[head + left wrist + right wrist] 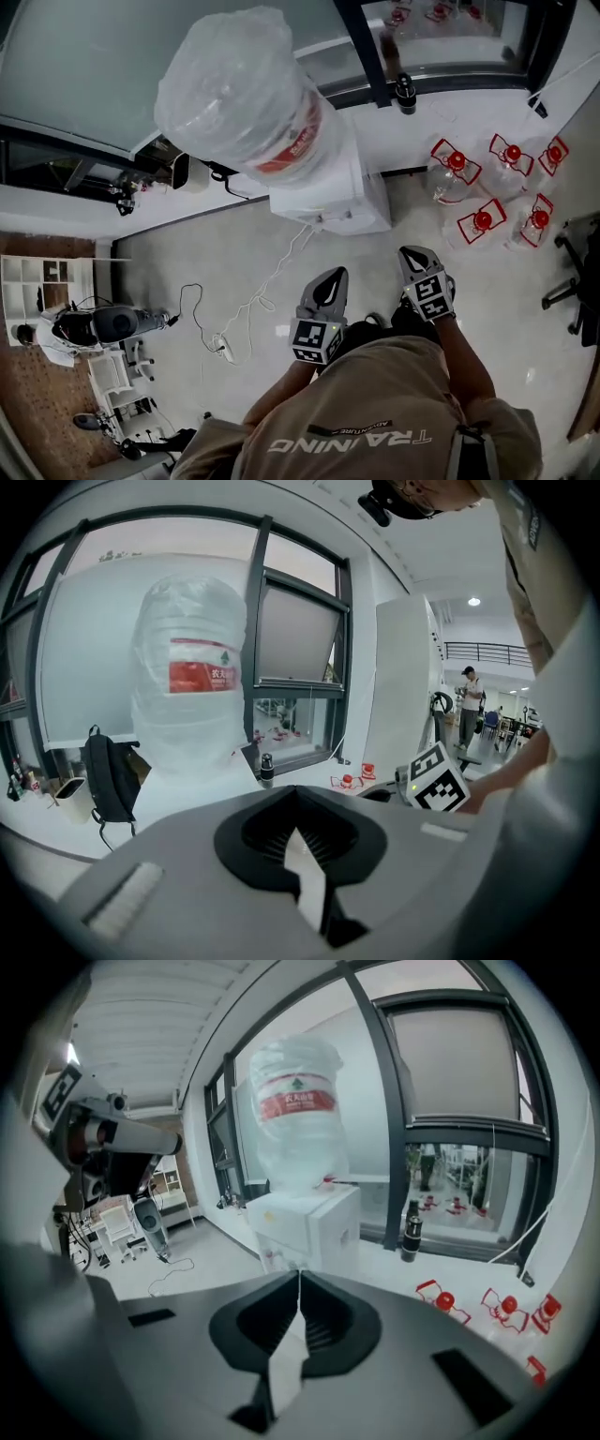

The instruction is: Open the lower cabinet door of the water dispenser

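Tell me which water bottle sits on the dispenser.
The large plastic-wrapped bottle with the red label; the smaller red-capped jugs all stand on the floor.

The pale grey floor (187,267) carried the white water dispenser (337,202) on its far side, by the window. A cluster of red-capped water jugs (483,222) stood to its right. At near left lay a white power strip (223,350), its cord (277,270) trailing toward the dispenser.

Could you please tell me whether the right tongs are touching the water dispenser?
Apart. The head view shows bare floor between the right tongs and the water dispenser.
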A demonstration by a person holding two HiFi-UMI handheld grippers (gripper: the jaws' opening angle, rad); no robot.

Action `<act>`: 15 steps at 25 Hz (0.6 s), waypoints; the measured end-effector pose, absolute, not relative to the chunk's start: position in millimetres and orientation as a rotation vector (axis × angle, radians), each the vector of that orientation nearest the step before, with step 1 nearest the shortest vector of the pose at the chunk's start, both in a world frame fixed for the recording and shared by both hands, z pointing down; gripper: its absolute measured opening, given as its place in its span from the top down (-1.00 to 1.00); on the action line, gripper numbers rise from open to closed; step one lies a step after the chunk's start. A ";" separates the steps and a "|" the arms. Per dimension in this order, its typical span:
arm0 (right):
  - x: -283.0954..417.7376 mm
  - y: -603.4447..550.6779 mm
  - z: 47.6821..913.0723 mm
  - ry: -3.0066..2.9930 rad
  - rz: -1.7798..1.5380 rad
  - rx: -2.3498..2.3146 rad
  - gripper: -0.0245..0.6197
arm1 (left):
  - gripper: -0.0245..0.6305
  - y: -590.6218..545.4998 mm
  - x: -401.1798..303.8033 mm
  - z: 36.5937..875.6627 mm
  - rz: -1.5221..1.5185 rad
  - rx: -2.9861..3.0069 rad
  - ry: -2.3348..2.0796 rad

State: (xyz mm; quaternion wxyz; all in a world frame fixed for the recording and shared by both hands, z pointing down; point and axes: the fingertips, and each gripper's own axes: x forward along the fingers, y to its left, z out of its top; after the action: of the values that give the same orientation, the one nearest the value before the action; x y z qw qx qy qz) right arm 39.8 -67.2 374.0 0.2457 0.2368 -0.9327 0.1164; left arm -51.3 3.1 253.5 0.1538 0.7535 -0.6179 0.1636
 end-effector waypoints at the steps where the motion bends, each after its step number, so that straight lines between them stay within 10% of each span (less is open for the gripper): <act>1: 39.8 -71.3 382.6 -2.533 0.320 0.640 0.89 | 0.93 -3.6 -51.1 259.3 0.485 2.170 -1.755; 15: 15.0 -125.4 584.9 -2.309 0.365 0.566 0.89 | 0.93 -73.5 -79.3 484.6 0.637 2.109 -1.585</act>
State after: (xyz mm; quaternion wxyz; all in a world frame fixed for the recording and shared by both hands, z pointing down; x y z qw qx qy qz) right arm 15.0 -125.4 584.9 0.3600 0.2196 -0.8956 0.1416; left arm -79.3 -73.5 484.6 0.2123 0.7594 -0.5706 0.2293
